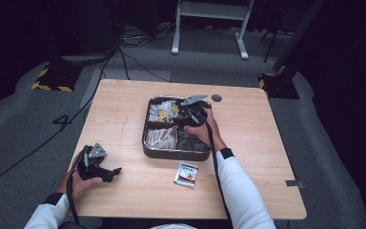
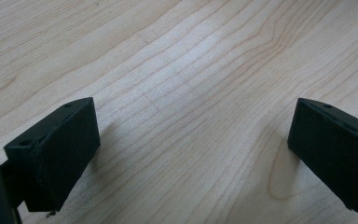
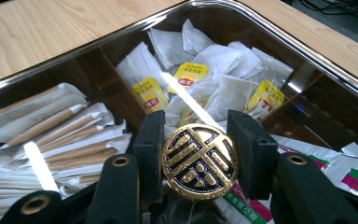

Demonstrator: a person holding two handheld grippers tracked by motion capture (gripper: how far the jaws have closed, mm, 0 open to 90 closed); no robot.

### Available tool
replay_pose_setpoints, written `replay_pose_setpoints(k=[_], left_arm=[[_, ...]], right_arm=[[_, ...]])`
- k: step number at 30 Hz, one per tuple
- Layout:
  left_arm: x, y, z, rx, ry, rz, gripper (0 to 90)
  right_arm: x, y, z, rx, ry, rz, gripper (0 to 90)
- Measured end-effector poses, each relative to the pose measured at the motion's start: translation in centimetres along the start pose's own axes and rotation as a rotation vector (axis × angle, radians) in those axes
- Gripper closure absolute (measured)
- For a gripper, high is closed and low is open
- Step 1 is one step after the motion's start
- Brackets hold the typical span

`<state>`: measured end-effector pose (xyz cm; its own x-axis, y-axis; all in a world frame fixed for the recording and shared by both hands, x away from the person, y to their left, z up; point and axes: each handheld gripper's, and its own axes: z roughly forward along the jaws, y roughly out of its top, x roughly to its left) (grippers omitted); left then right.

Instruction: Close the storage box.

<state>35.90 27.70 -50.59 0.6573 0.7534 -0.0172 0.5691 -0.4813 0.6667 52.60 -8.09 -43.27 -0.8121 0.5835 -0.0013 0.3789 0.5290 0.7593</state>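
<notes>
The right gripper (image 3: 199, 144) holds a round gold-and-black knob (image 3: 199, 161) at the centre of the dark divided tray (image 1: 148, 151), jaws partly closed on it. One compartment holds tea bags (image 3: 223, 88), another paper-wrapped sticks (image 3: 70, 140), a third sachets (image 3: 354, 175). The left gripper (image 2: 191, 154) rests wide open, empty, on the table (image 1: 124, 100)

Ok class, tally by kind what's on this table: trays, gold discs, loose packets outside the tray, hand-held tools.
Tray: 1
Gold disc: 1
Loose packet: 1
Tools: 2, left tool and right tool
Total: 5
</notes>
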Motion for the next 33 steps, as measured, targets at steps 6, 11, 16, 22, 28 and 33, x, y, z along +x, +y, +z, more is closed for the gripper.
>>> replay_pose_setpoints(k=[6,11,16,22,28,33], left_arm=[[0.0,0.0,0.0,0.000,0.001,0.001,2.5],[0.0,0.0,0.0,0.001,0.000,-0.001,2.5],[0.0,0.0,0.0,0.001,0.000,0.000,2.5],[0.0,0.0,0.0,0.000,0.000,-0.001,2.5],[0.0,0.0,0.0,-0.001,-0.003,-0.003,2.4],[0.0,0.0,0.0,-0.001,-0.004,-0.002,2.4]], right_arm=[[0.4,0.3,0.3,0.018,-0.004,-0.015,59.1],[0.3,0.2,0.6,0.025,-0.018,-0.004,59.1],[0.2,0.1,0.8,0.038,-0.008,-0.006,59.1],[0.3,0.3,0.9,0.053,-0.009,-0.025,58.7],[0.2,0.1,1.1,0.034,0.004,-0.005,57.9],[0.5,0.2,1.2,0.044,0.008,-0.018,48.7]])
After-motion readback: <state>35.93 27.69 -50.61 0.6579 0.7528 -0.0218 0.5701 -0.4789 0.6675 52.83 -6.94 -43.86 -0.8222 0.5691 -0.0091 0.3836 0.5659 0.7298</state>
